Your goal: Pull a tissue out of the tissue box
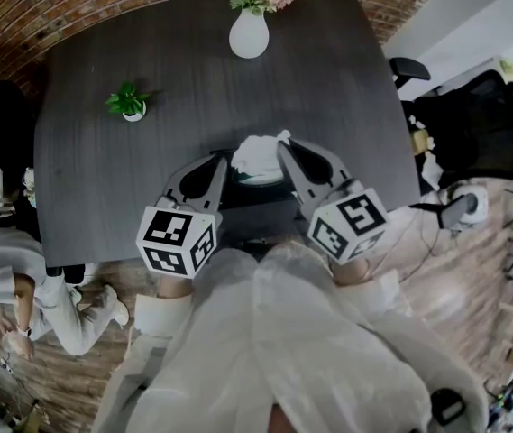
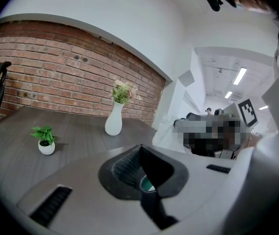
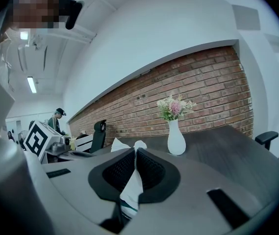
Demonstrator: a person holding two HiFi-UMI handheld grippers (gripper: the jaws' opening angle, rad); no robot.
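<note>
box (image 1: 261, 180) at near bench (image 1: 94, 170) edge, mid | tissue (image 1: 256, 154) sticks up out of box top | R tool (image 3: 134, 153) just R of box, jaws pinched on tissue | L tool (image 2: 140, 151) just L of box, jaws together, empty | vase (image 1: 249, 32) well behind box

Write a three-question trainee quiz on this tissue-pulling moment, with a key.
1. True or false: the right tool is shut on the tissue.
2. Multiple choice: what stands at the far edge of the table in the head view? A) a white vase with flowers B) a laptop C) a mug
3. Fill in: in the head view, the small potted plant sits on the ____ side of the tabletop.
Key: 1 true; 2 A; 3 left.
</note>
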